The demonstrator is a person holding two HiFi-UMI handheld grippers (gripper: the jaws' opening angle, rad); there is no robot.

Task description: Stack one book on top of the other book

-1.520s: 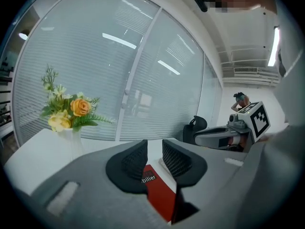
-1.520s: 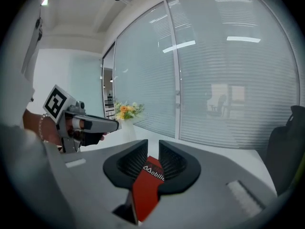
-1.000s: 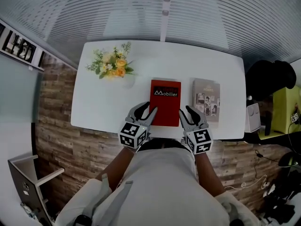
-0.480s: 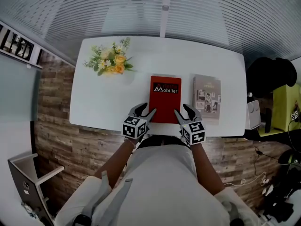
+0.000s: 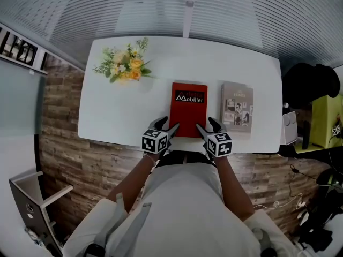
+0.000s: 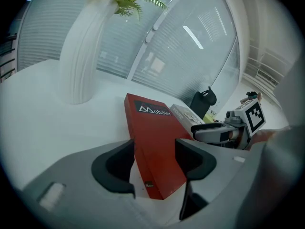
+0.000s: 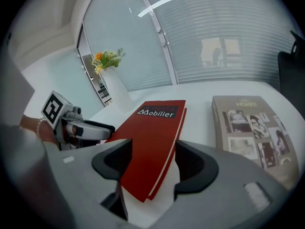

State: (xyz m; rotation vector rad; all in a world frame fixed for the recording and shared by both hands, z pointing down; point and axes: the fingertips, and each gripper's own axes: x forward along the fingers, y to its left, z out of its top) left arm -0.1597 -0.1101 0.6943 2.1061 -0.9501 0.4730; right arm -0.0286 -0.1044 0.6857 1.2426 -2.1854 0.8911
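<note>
A red book (image 5: pixel 188 108) lies flat on the white table (image 5: pixel 123 111), with a grey book (image 5: pixel 237 110) flat beside it on the right, apart from it. My left gripper (image 5: pixel 165 126) is at the red book's near left corner, and my right gripper (image 5: pixel 208 126) is at its near right corner. Both have just been opening their jaws and stand open. In the left gripper view the red book's (image 6: pixel 155 142) corner lies between the jaws, untouched by the pads. The right gripper view shows the red book's (image 7: pixel 152 132) other near corner the same way, with the grey book (image 7: pixel 248 132) to the right.
A white vase of yellow flowers (image 5: pixel 124 66) stands at the table's far left. The table's near edge runs just under both grippers. A black chair (image 5: pixel 308 90) and clutter sit past the table's right end.
Both grippers have come down to the near edge of the red book, and their jaws have spread wider. The books have not moved.
</note>
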